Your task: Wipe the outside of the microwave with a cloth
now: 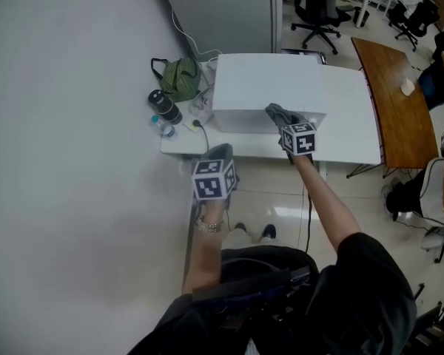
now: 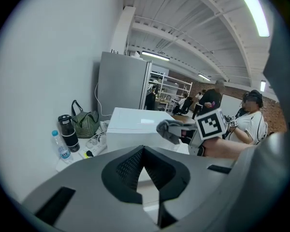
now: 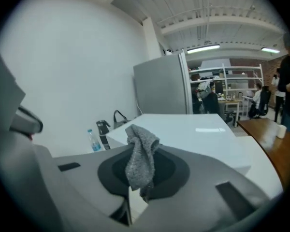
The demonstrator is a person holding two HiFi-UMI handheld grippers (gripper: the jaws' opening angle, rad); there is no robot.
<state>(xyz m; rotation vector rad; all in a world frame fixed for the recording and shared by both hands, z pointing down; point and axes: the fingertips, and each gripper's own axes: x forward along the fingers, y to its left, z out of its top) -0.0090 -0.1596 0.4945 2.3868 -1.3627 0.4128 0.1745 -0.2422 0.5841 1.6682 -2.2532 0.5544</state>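
The white microwave (image 1: 266,87) stands on a white table (image 1: 348,132); it also shows in the left gripper view (image 2: 135,124) and the right gripper view (image 3: 193,129). My right gripper (image 1: 285,123) is shut on a grey cloth (image 1: 278,114) at the front top edge of the microwave. In the right gripper view the cloth (image 3: 141,156) sticks up from between the jaws (image 3: 140,180). My left gripper (image 1: 218,155) hangs in front of the table's left front corner, off the microwave, jaws together with nothing in them (image 2: 144,151). It sees the right gripper (image 2: 193,132) with the cloth (image 2: 171,128).
Left of the microwave are a green bag (image 1: 180,76), a black flask (image 1: 165,106), a small water bottle (image 1: 163,126) and a power strip. A grey cabinet (image 1: 222,9) stands behind, a white wall on the left. A brown table (image 1: 392,102), office chairs (image 1: 318,9) and people are on the right.
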